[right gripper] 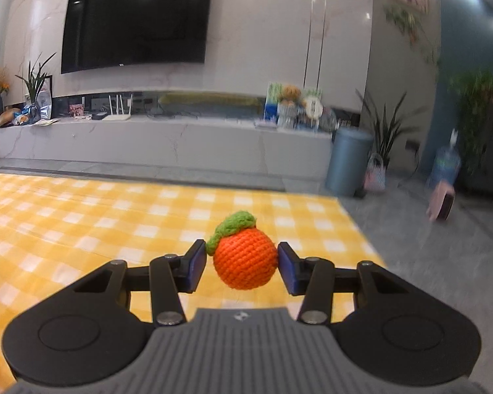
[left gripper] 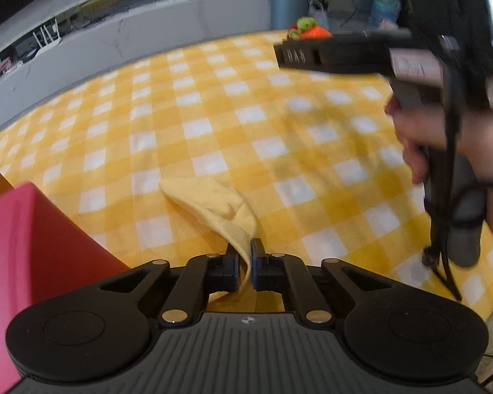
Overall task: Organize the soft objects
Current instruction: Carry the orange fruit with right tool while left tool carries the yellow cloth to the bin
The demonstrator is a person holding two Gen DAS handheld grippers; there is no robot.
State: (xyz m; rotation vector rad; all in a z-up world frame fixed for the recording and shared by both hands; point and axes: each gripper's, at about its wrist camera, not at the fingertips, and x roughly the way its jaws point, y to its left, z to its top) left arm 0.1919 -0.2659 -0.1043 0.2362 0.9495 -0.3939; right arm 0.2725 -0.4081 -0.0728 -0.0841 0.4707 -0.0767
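A crocheted orange yarn ball (right gripper: pixel 245 261) with rough stitches, a soft matt yellow cloth (left gripper: pixel 218 208), a fuzzy checked blanket (left gripper: pixel 213 115).

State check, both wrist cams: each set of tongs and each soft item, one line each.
Left tongs: shut on the yellow cloth.
Yellow cloth: pinched at one end, the rest draped on the checked blanket.
Right tongs: open around the crocheted orange; right pad seems to touch it, left pad apart.
Crocheted orange: between the pads, green leaf on top.
Red box: at left, contents hidden.
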